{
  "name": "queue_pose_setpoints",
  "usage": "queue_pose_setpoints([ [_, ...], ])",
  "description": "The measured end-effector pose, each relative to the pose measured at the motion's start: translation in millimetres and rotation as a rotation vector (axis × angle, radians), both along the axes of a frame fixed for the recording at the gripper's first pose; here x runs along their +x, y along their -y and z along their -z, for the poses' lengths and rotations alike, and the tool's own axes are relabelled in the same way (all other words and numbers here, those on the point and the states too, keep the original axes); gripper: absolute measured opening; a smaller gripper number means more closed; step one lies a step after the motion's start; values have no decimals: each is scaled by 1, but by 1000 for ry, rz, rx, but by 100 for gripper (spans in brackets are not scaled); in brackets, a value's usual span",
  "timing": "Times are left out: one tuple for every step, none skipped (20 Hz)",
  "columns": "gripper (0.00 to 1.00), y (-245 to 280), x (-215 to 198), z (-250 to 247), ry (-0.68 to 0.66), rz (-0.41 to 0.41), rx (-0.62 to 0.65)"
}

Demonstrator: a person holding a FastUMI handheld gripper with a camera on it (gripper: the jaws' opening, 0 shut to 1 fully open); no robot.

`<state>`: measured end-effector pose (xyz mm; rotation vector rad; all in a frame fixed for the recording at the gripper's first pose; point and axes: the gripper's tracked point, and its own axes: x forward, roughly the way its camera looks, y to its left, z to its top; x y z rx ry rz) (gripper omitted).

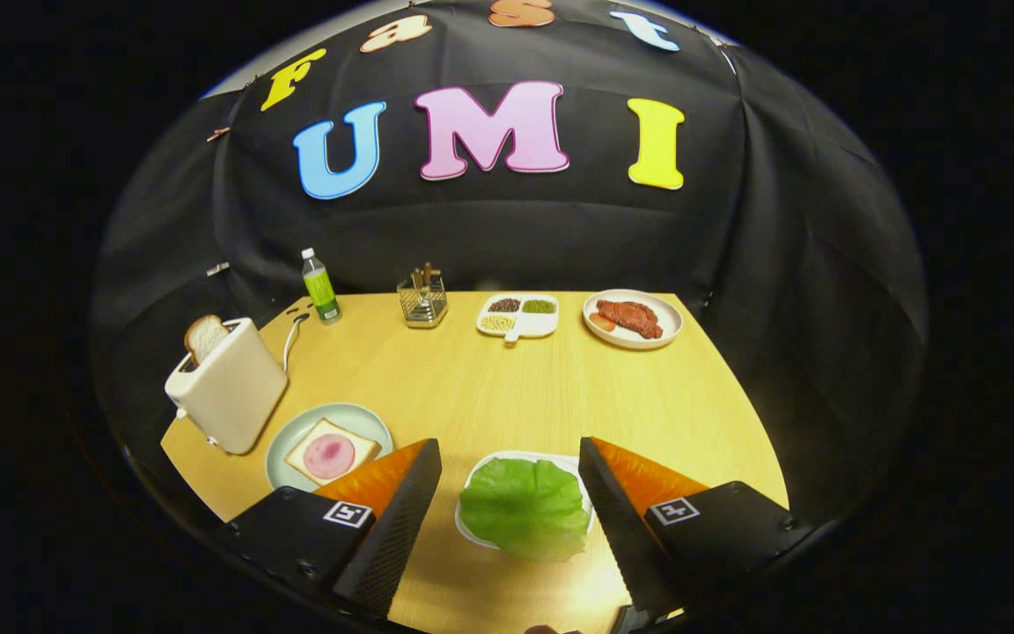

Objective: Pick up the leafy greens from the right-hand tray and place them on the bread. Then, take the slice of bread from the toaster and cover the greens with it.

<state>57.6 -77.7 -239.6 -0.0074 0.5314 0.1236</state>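
A: The tool point(507, 519) is spread wide and holds nothing. Its 2 fingers point(397, 519) straddle the greens point(525, 508), which lie on their tray point(472, 528) at the near edge of the worktop point(489, 387).

B: So the pick hasn't begun. What worries you?

A: The leaf looks thin and floppy. If the fingers close too high they may pinch only a fold, and it could slide out on the way across. Close too low and they may catch the tray rim and drag the tray along.

B: And the drop-off?

A: The plate point(289, 440) with bread point(333, 451) and 1 pink slice of ham point(329, 454) sits at the near left, just beside the toaster point(227, 385). A wide sweep leftward could knock the toaster, where the 2nd bread slice point(204, 336) stands in the slot.

B: Anything else at risk?

A: Not much, I'd judge. The bottle point(320, 286), caddy point(423, 300), bean dish point(518, 315) and meat plate point(632, 318) line the far edge, well apart from the path. A limp leaf may land half off the bread, though.
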Motion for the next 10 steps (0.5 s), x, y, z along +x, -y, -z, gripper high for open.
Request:
queue_pose_setpoints([
  [98,3,2,12,-23,-7,-9],
  [98,5,2,25,-47,-13,-18],
  [99,7,4,38,-66,-20,-24],
  [99,7,3,49,-86,-26,-31],
  [99,6,4,60,-105,-37,-38],
  [99,7,5,71,-124,-44,-48],
  [99,9,5,80,-141,-48,-53],
  [99,10,7,87,-154,-49,-54],
  [99,11,6,94,-173,-52,-55],
  [99,10,6,103,-193,-57,-55],
])
